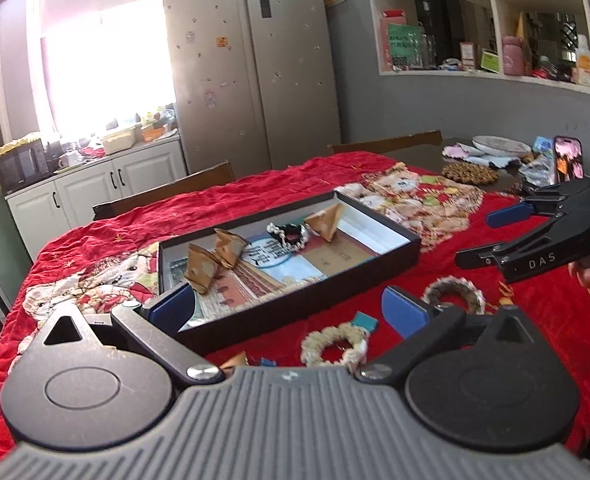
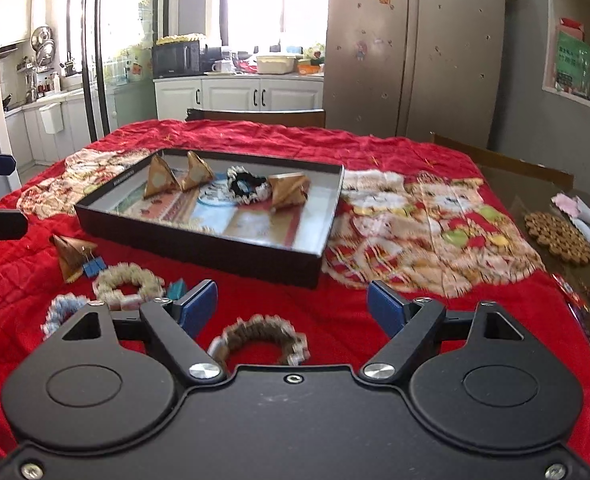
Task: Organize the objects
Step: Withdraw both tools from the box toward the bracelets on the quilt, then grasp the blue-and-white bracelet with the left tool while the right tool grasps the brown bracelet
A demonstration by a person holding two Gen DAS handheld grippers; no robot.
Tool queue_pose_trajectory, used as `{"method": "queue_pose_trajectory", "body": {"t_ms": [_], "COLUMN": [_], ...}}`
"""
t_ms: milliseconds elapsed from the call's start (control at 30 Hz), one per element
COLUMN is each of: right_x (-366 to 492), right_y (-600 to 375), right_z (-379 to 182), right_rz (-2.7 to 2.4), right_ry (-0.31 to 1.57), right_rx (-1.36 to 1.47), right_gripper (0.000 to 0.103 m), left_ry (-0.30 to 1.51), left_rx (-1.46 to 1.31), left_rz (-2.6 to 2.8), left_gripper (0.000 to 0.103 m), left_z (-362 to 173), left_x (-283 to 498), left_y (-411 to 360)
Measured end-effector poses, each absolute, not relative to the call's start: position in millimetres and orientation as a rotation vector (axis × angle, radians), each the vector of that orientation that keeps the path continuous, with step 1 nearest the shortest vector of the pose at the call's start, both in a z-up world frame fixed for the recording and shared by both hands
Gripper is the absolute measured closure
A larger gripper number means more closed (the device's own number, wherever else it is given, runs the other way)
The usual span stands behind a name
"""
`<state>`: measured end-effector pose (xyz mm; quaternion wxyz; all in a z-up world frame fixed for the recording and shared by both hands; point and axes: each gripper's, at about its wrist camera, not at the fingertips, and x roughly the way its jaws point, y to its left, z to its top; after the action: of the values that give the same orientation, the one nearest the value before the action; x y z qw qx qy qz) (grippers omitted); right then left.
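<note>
Left wrist view. A shallow black box (image 1: pixel 295 304) lies on the red quilt (image 1: pixel 255 188) that covers the table. Three gold paper pyramids (image 1: pixel 203 268) and one black-and-white hair tie (image 1: pixel 289 234) are already placed inside it. Outside the box, near the near edge of the table, a cream hair tie (image 1: pixel 333 346) and a brown hair tie (image 1: pixel 453 292) are left on the quilt, with a small teal clip (image 1: pixel 365 322) between them. The task is judged to be roughly half done. The left gripper (image 1: pixel 289 306) is held with its jaws spread wide and nothing between them; it is aimed slightly downward over the near wall of the box. The right gripper (image 1: pixel 479 238) is seen at the right edge, likewise spread and empty.

Right wrist view. The box (image 2: pixel 199 248) is seen in the middle of the table. Left outside it, along the near left edge, are one gold pyramid (image 2: pixel 71 254), a blue binder clip (image 2: pixel 95 268), a cream hair tie (image 2: pixel 129 282) and a pale blue hair tie (image 2: pixel 61 312). The right gripper (image 2: pixel 293 304) is held wide apart and empty, tilted downward, with the brown hair tie (image 2: pixel 261 338) lying on the quilt just below the gap between its fingers.
</note>
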<state>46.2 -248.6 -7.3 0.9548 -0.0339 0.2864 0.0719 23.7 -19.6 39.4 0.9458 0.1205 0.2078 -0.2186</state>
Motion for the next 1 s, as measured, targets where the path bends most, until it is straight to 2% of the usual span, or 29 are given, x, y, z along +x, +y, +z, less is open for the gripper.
{"method": "queue_pose_trajectory", "body": {"t_ms": [133,367,600,767,1000], "right_x": [38,37,39,44,48], "right_y": [-258,-266,-254,-249,-247], "right_z": [-15,-29,-45,-54,-64], "right_rz": [0.134,0.113,0.120,0.113,0.110], "right_ry": [0.590,0.609,0.624,0.628,0.642], "right_rx": [-0.034,-0.014,-0.031,-0.021,-0.014], "right_gripper": [0.023,0.031,0.039,0.050,0.054], "left_ry": [0.451,0.490,0.516,0.549,0.568], "left_rx": [0.258,0.255,0.254,0.239,0.184], "left_rz": [-0.466,-0.500,-0.538,-0.539,-0.527], "left_gripper": [0.000,0.000,0.005,0.010,0.015], "left_z": [30,7,-12,-24,-32], "left_x": [20,14,9,14,22], "left_y": [-22,-26,-32,-30,-20]}}
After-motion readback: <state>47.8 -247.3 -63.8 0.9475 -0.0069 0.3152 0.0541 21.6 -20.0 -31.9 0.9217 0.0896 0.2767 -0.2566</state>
